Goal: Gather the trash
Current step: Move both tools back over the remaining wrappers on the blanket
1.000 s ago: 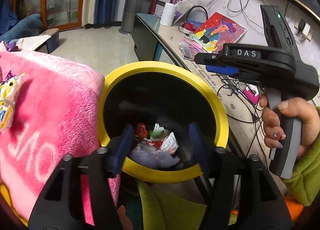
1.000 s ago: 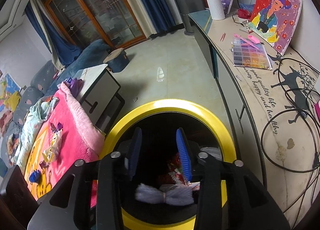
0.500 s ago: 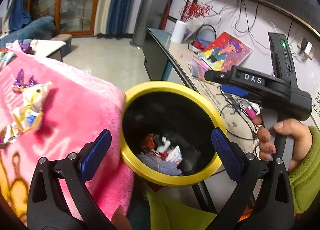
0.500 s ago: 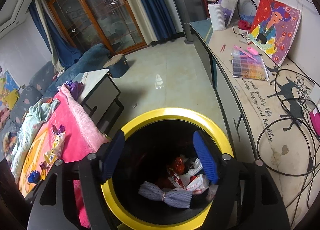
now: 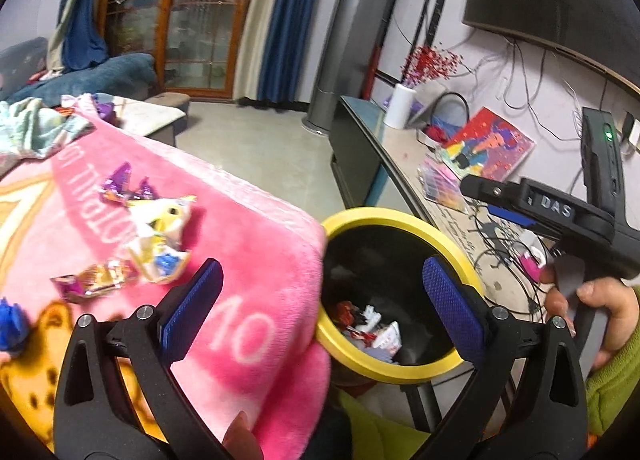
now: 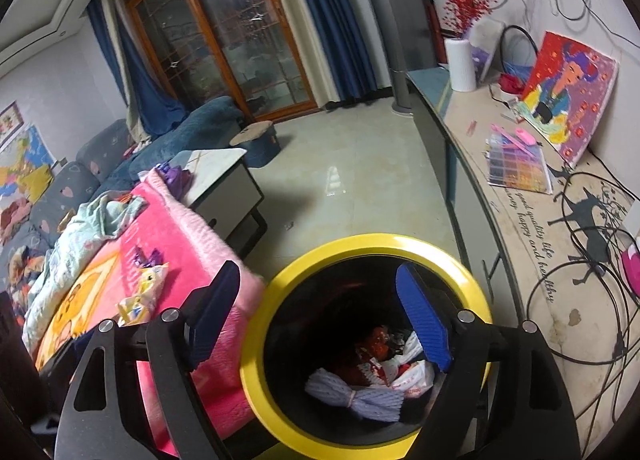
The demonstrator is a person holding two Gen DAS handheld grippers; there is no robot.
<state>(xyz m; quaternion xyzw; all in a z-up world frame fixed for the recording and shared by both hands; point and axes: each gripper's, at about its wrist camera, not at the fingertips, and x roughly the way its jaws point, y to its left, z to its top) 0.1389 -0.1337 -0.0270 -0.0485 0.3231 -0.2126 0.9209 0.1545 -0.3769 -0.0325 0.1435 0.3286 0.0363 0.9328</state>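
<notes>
Already the yellow-rimmed bin (image 6: 256, 344) holds a heap of trash: a pale twisted wrapper (image 6: 354, 396) lies on top with red and white packets around it, and nothing more hangs over the opening. What is left to collect lies on the pink blanket (image 5: 256, 244) that presses against the bin's left side: a yellow-and-white crumpled wrapper (image 5: 160, 236), a purple foil wrapper (image 5: 120, 184) just beyond it, and a shiny orange-purple one (image 5: 94, 280) nearer the camera, the last with its long axis running roughly across the left wrist view. The left gripper (image 5: 322, 300) has its blue pads spread wide with nothing between them, and hangs above the seam where blanket meets bin; the wrappers sit up and to the left of its left finger, near but not under it. The right gripper (image 6: 320, 312) has its jaws apart and empty too, having just been opening, and it looks straight down into the bin, with the blanket off to its left. By my reading the left hand is the nearer one, so the next pick likely means swinging it left over the blanket and turning the pads to straddle a wrapper across its narrow side.
</notes>
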